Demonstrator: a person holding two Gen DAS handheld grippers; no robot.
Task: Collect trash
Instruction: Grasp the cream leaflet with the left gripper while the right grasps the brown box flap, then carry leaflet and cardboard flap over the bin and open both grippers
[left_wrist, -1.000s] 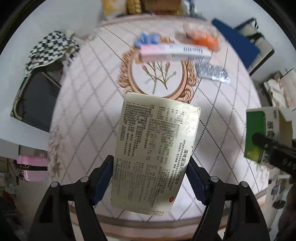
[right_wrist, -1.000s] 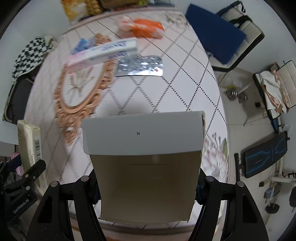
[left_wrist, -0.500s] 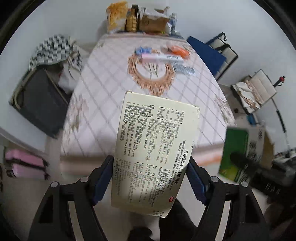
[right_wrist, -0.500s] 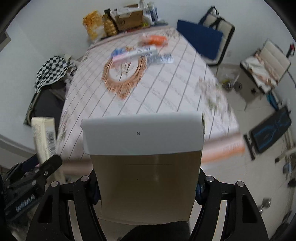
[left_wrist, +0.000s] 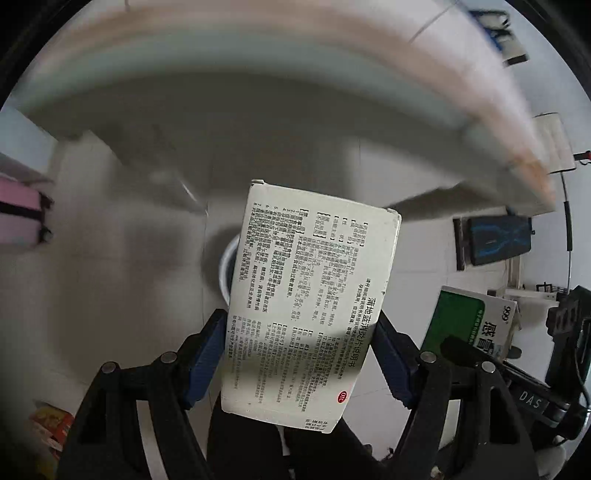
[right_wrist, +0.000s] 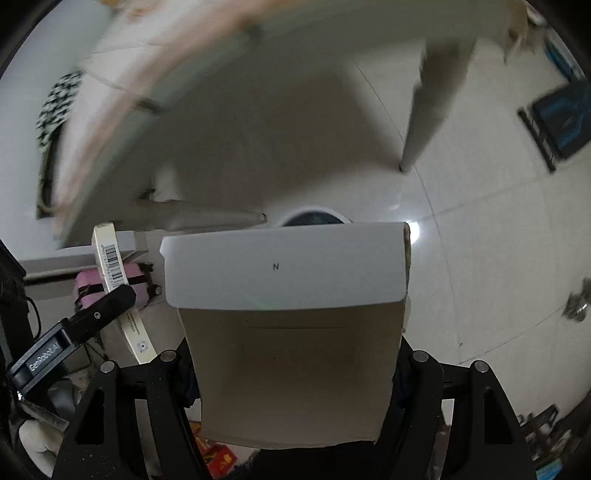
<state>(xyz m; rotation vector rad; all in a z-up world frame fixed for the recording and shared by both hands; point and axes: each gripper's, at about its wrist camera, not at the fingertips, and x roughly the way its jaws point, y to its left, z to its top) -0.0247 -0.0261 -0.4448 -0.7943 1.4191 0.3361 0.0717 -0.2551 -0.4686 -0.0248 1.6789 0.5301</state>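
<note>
Left wrist view: the left tool (left_wrist: 301, 354) is clenched on a cream rectangular cardboard medicine box printed with dense black text (left_wrist: 306, 295), blue pads pressed to both long edges. A second ago this view looked across the patterned table top with its remaining litter; now the blurred table edge (left_wrist: 480, 122) arcs overhead and grey floor tiles fill the frame. Directly behind the cream box, a round white-rimmed bin (left_wrist: 226, 266) shows as a partial arc on the floor. At the right, the right tool (left_wrist: 465, 350) carries a green-and-white cardboard box (left_wrist: 469, 321).

Right wrist view: the right tool (right_wrist: 291, 376) grips that same box, seen here as a plain brown inner face with a white flap; the box fills the gap between the jaws. The view has likewise dropped from table top to floor. The bin's rim and dark interior (right_wrist: 314, 218) sit just beyond the flap's upper edge. At the left, the left tool (right_wrist: 92, 317) holds the cream box edge-on, barcode visible.

Assessment: both boxes have left the table and now hang over or close to the bin. Release appears to be the next step, once each box is confirmed over the opening. Other litter was left on the table.
</note>
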